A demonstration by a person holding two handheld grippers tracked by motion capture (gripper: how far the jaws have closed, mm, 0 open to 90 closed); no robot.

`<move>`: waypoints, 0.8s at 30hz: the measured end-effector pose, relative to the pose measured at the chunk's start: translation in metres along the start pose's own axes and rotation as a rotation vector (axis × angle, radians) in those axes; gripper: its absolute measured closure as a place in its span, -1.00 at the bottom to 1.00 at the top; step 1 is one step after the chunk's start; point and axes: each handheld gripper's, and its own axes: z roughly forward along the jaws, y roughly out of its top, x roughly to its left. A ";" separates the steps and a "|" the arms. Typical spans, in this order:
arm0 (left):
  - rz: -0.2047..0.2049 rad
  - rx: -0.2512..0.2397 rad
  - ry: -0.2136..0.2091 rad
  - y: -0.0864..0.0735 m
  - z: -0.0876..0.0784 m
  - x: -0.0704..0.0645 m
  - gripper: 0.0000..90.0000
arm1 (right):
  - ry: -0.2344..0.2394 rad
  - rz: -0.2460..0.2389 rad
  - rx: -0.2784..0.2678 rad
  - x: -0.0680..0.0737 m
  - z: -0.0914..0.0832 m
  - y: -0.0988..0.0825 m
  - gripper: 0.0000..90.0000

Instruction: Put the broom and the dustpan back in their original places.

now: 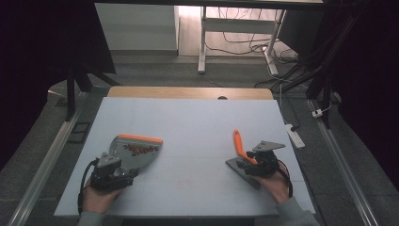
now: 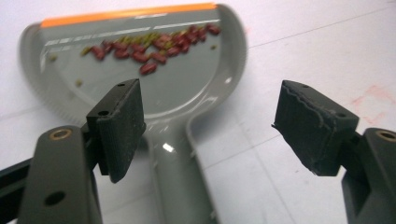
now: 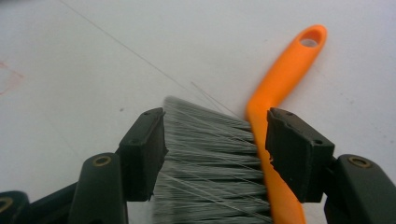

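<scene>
A grey dustpan [image 1: 136,149] with an orange front lip lies flat on the white board at the left. Red beans [image 2: 149,46] and a few small green ones are scattered in its tray. My left gripper [image 1: 123,165] [image 2: 210,126] is open just behind it, jaws wide on either side of the pan's grey handle [image 2: 180,177], not touching it. At the right, a hand brush [image 1: 240,146] with an orange handle [image 3: 280,79] and grey bristles [image 3: 210,154] lies on the board. My right gripper [image 1: 247,162] [image 3: 215,135] stands open astride the brush head.
The white board [image 1: 197,122] covers a wooden table whose far edge [image 1: 188,92] shows behind it. A power strip [image 1: 295,135] lies on the floor off the right side. Dark stands and cables surround the table.
</scene>
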 end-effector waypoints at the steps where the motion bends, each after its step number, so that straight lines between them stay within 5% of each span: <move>1: 0.012 0.006 -0.002 0.002 0.002 -0.001 -0.43 | 0.008 -0.006 -0.003 0.001 -0.001 0.000 -0.14; 8: 0.107 0.023 -0.105 0.013 0.015 0.003 -0.41 | 0.041 -0.064 -0.017 0.009 -0.006 -0.002 -0.12; 13: 0.122 0.034 -0.164 0.009 0.019 0.009 -0.41 | 0.050 -0.087 -0.036 0.010 -0.014 -0.009 -0.12; 24: 0.109 0.032 -0.169 -0.002 0.013 0.007 -0.41 | 0.037 -0.105 -0.064 0.007 -0.022 -0.018 -0.11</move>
